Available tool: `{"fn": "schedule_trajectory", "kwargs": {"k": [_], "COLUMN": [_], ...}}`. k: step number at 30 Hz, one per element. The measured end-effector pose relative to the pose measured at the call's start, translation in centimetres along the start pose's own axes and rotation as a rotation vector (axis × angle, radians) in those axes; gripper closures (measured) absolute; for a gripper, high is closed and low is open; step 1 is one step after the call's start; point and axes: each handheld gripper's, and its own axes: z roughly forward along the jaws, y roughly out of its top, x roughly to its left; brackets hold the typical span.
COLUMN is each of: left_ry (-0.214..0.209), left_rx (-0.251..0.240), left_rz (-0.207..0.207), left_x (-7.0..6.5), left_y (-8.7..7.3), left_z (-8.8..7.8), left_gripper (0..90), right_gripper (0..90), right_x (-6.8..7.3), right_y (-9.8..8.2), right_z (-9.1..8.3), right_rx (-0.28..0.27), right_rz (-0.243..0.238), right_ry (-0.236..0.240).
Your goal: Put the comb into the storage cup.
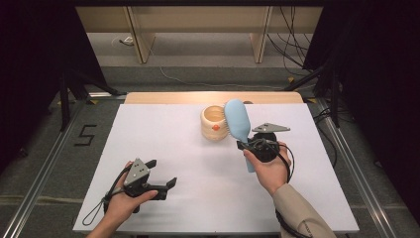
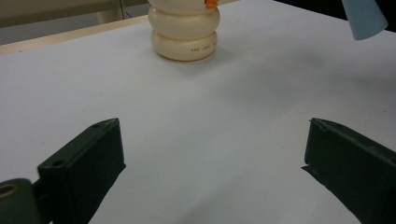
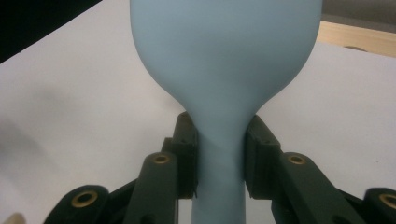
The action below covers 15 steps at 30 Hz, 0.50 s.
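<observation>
Brush carried toward the holder
Right gripper (image 1: 243, 145) clamps the pale-blue plastic hairbrush (image 1: 238, 121) at centre-right, beside the cream ringed ceramic cup (image 1: 214, 123); next, probably tip it in. Left gripper (image 1: 161, 174) rests released, lower left.

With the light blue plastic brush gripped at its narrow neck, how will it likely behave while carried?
The light blue plastic brush probably stays stiff: it holds its shape above the right gripper. Its smooth, tapering neck may slip between the pads. The broad head beyond the jaws could make it pivot.
</observation>
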Motion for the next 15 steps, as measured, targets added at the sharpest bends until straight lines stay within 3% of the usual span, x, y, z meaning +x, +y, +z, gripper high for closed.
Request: {"fn": "schedule_trajectory", "kwargs": {"k": [15], "left_ry": [-0.122], "left_rx": [0.010], "left_rz": [0.001], "left_x": [-3.3], "left_y": [1.7], "left_z": [2.7], "left_gripper": [5.4], "right_gripper": [70.2], "right_x": [1.4], "right_y": [0.0], "right_z": [0.6], "right_rx": [0.001], "right_rz": [-0.021], "right_ry": [0.023]}}
